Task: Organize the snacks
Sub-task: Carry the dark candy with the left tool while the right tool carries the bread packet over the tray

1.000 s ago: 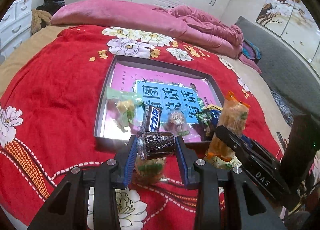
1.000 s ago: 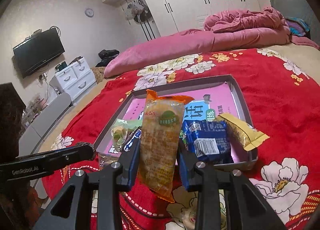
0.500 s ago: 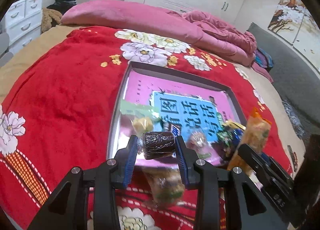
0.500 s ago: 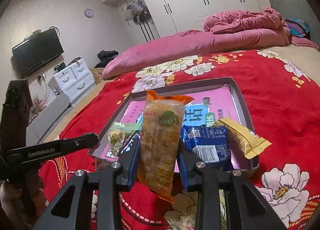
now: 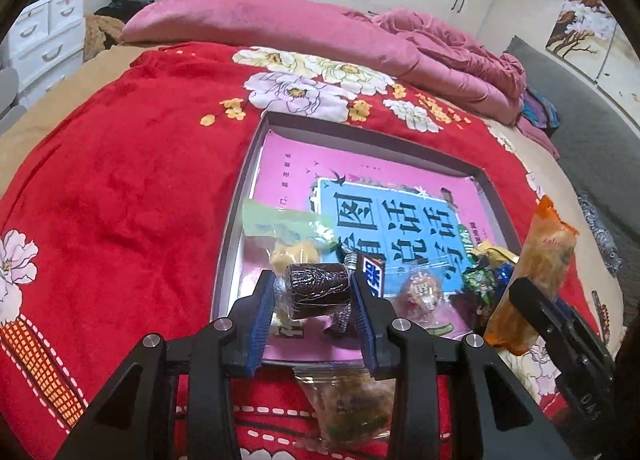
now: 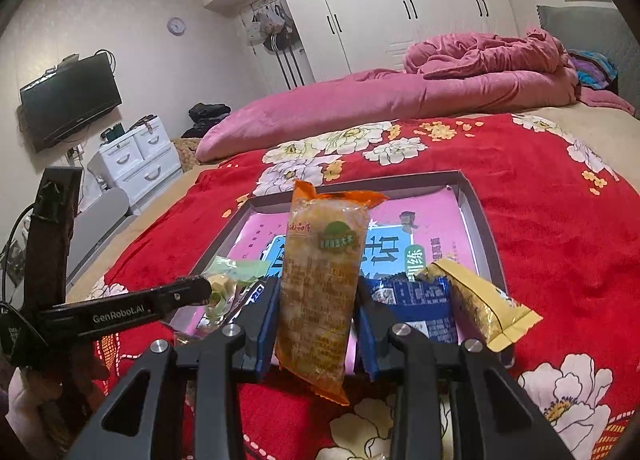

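Left gripper jaws pinch a dark brown wrapped candy; right gripper jaws pinch an orange packet (translucent, green-stickered).

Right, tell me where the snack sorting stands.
Done: several snacks lie in the tray, among them a blue packet and a yellow packet. In hand: the left gripper holds a dark wrapped snack; the right gripper holds an orange packet. Left: a clear bag on the red blanket.

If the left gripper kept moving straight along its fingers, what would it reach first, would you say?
Probably the snacks at the tray's near end: the left gripper, shut on a dark roll, points at the yellow candy pack and blue bar. Depth is unclear.
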The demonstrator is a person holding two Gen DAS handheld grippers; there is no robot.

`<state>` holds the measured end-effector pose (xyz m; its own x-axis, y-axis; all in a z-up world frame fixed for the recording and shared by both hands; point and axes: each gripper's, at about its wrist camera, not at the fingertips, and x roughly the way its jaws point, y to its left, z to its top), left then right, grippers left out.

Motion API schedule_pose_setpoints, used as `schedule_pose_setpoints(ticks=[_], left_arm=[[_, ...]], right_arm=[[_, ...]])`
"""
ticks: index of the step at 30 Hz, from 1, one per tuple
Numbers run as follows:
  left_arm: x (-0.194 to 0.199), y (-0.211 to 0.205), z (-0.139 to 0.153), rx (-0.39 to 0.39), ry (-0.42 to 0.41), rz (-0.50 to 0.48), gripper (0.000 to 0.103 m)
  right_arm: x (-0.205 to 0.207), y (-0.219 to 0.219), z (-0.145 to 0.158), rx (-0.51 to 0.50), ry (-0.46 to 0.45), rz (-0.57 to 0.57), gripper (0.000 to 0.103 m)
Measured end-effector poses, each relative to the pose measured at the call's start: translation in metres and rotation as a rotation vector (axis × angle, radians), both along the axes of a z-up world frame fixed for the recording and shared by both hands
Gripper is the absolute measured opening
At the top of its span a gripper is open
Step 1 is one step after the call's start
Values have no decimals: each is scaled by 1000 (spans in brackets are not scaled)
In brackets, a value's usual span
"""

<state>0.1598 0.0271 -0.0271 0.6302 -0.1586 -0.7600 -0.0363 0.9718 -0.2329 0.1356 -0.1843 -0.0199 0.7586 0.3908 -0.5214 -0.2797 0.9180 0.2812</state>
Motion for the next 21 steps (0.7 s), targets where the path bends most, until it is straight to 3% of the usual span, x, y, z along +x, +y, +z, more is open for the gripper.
schedule_pose_setpoints(ticks=[21], left_arm=[[7,-3,-21,13,61,-2,39]], right_arm=[[19,19,-14,-80,43,21,35]])
